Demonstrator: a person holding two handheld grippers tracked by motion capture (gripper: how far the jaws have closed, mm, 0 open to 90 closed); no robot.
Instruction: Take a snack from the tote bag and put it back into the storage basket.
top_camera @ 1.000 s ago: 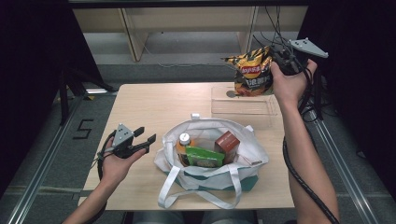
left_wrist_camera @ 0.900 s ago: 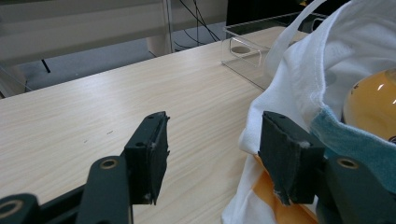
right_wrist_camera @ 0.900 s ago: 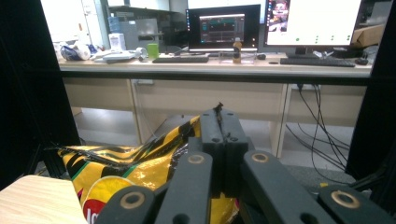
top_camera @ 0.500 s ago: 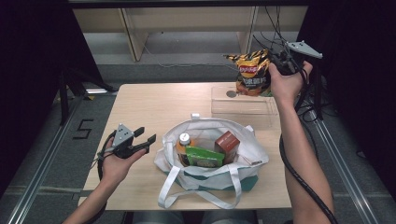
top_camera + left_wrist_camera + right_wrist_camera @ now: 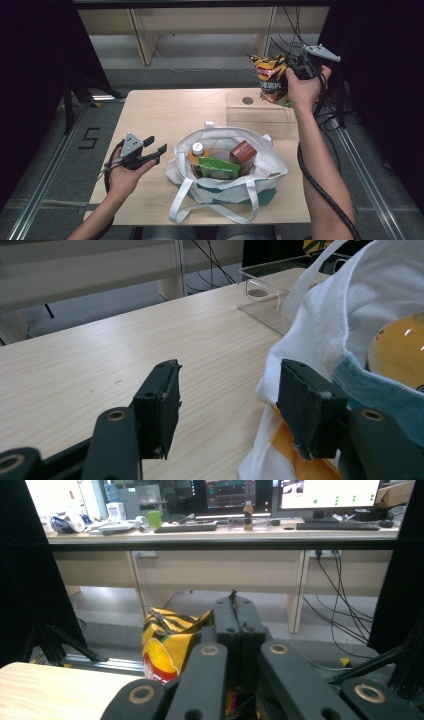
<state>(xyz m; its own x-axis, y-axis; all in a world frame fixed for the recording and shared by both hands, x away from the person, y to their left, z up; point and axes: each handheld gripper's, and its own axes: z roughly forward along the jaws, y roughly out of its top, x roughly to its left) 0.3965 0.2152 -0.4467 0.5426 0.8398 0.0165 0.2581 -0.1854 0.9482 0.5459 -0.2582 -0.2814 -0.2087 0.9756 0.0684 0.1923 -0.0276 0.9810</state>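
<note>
While the right tool [image 5: 296, 67] is clamping its jaws tight on the top edge of the chip bag [image 5: 271, 78], it is holding the bag in the air above the clear tray [image 5: 260, 117] at the far right corner of the worktop [image 5: 165, 110]. The left tool [image 5: 150, 149] is sitting with jaws wide and nothing between them, just beside the white tote bag [image 5: 220, 142], which is holding a bottle [image 5: 197, 152], a green packet [image 5: 218, 168] and a brown box [image 5: 243, 152].
</note>
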